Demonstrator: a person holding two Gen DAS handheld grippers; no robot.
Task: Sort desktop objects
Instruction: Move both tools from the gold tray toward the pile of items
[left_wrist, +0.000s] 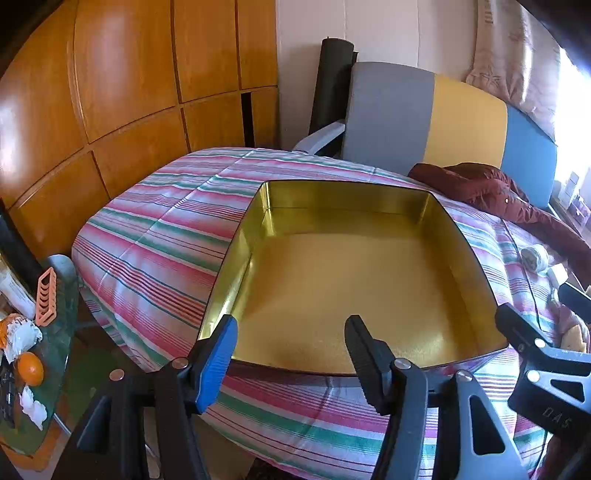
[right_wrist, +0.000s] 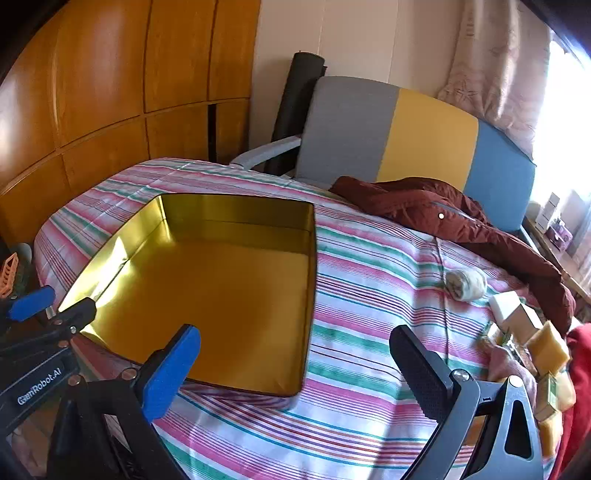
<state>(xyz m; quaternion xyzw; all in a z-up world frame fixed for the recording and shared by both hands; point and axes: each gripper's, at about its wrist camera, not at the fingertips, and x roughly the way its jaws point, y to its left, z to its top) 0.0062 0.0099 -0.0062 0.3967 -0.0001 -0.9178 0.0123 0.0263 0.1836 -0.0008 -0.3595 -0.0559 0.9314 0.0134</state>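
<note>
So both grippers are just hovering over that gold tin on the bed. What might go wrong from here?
Three things, I would guess. The tin sits on a soft striped quilt, so a push on its rim could tip or slide it. The small blocks are bunched at the quilt's right edge, so a nudge may knock some off. The left gripper and right gripper, both open and empty, are close together and may bump.
</note>
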